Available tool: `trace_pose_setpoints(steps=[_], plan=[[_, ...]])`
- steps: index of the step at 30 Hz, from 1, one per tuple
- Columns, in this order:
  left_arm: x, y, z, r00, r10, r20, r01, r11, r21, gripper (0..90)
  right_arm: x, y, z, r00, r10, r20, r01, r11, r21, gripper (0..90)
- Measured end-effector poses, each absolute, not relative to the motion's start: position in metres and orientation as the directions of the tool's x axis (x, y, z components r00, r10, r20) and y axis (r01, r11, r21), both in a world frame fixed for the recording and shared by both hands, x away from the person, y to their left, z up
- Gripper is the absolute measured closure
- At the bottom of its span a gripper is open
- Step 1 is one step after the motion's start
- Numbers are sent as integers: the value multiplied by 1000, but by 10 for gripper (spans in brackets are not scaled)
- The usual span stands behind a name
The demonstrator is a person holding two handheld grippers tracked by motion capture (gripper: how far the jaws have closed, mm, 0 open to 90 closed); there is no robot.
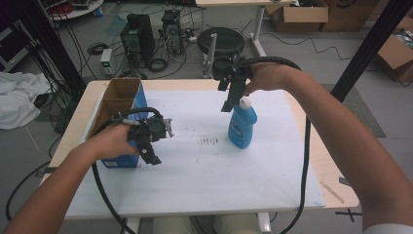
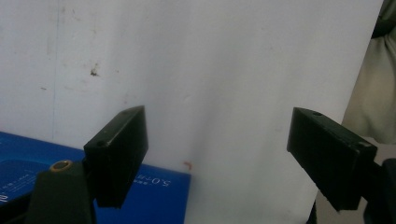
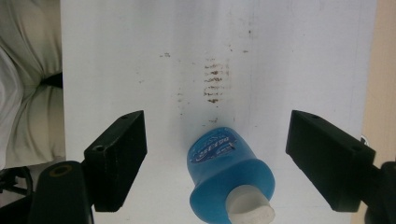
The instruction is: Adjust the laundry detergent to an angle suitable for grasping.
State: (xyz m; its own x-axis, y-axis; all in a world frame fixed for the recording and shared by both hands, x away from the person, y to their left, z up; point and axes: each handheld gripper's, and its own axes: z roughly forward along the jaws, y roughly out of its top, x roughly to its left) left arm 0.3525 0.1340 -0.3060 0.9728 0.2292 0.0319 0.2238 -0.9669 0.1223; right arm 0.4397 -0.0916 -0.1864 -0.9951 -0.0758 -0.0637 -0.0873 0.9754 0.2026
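So there's a blue bottle [image 1: 242,127] standing upright on the white sheet [image 1: 204,170] covering the bench [image 1: 336,190], right of centre. See-through blue plastic, white cap, darker blue label on the front. The right claw [image 1: 233,100] hangs just above the cap with its jaws spread wide, gripping nothing. The left claw [image 1: 148,151] is also released and empty, sitting low beside an open blue cardboard box [image 1: 119,105] at the sheet's left edge.
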Motion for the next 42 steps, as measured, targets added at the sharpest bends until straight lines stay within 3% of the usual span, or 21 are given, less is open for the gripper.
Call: trace_pose_setpoints(steps=[42], plan=[[354,137,-304,966,256,44,248,-958,143,210,433,-97,-188,-996,-57,-67,-71,973,218,197]])
